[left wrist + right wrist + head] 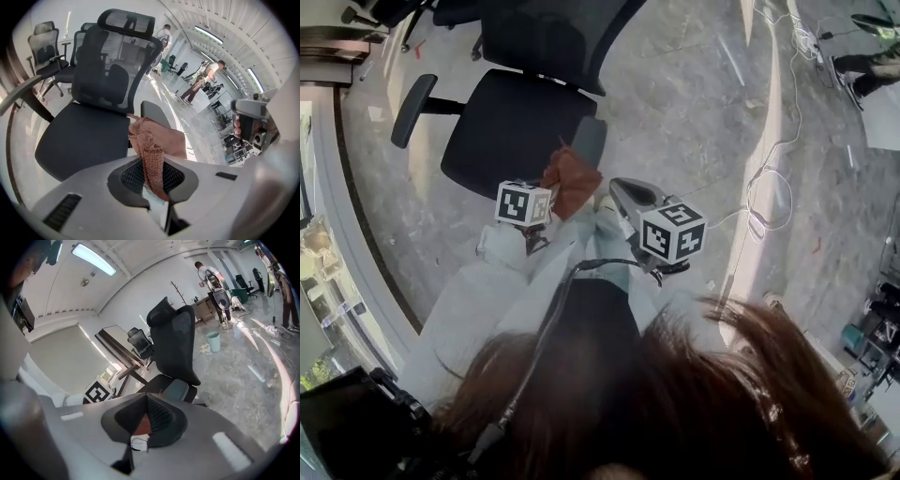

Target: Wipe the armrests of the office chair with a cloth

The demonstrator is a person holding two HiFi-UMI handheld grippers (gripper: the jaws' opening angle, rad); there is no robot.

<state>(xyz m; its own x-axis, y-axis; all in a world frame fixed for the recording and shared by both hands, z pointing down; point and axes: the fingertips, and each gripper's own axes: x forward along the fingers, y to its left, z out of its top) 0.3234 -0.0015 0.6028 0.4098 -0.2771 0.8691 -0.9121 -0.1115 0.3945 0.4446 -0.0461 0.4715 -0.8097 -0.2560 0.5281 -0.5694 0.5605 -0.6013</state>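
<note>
The black office chair (516,131) stands on the floor in front of me, its seat (84,136) facing me. Its left armrest (412,108) juts out at the left. The grey right armrest (589,141) lies just beyond a rust-brown cloth (570,183). My left gripper (551,194) is shut on that cloth (152,154), which sticks up between the pads in front of the right armrest (157,115). I cannot tell whether cloth and armrest touch. My right gripper (621,189) hovers to the right of the cloth. Its jaws (147,399) meet at the tips and hold nothing.
White cables (773,178) trail over the grey floor right of the chair. More chairs (44,47) and a desk (119,350) stand at the back. A teal bin (213,341) and two people (201,79) are farther off. A curved ledge (356,244) runs along the left.
</note>
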